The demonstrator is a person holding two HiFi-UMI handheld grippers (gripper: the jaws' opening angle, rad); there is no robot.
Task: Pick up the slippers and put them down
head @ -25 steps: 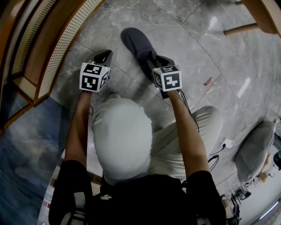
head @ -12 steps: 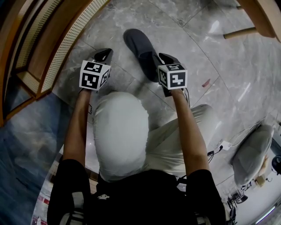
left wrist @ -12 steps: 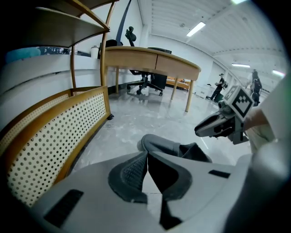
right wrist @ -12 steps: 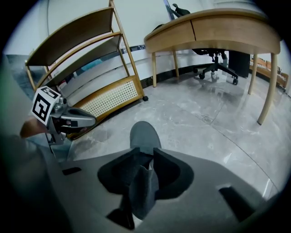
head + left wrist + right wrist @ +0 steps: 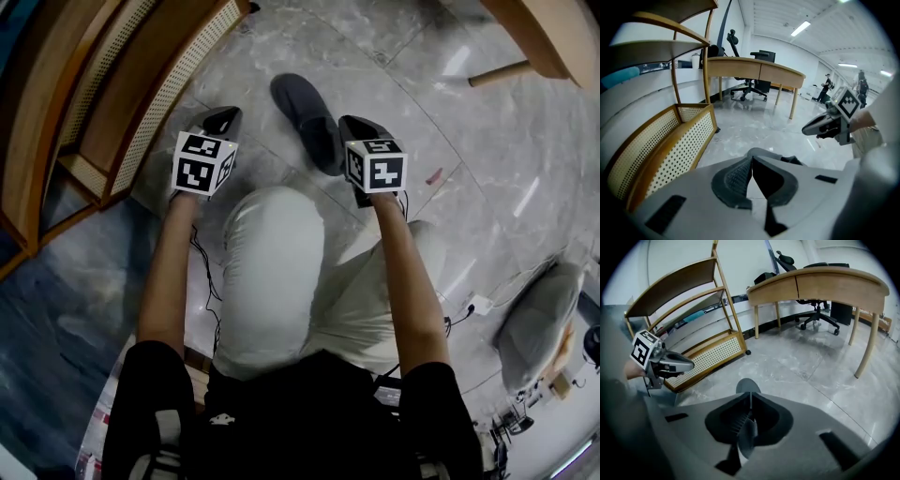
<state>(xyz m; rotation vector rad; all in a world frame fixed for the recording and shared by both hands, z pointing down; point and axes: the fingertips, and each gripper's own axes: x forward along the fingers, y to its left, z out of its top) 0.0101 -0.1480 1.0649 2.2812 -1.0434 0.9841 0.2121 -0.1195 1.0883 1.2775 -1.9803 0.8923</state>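
One dark grey slipper [image 5: 302, 111] shows in the head view. Its toe points away from you, and its heel end is hidden under your right gripper [image 5: 351, 124]. The right gripper view fills in that hidden part. The jaws of the right gripper [image 5: 750, 398] are closing, nearly together, and a thin grey edge of the slipper [image 5: 747, 386] is pinched between them. Only that edge and the rounded toe beyond the jaw tips can be seen there, because the gripper body covers the rest. Neither view lets me tell whether the slipper's sole is touching the floor [image 5: 422, 84] or clear of it.

Your left gripper [image 5: 225, 116] is beside the right one, apart from the slipper. In its own view, the jaws of the left gripper [image 5: 751, 160] meet at the tips with nothing between them. A pale grey hump just past those tips is too cut off to name. The same view catches the right gripper [image 5: 813, 127] at the right edge, but its load is out of sight behind your leg.

Your knees hide the floor right below both hands. The wooden shelf [image 5: 141, 84] with its cane panel stands at your left, cut off by the frame. The desk [image 5: 820, 284] is only partly in view.
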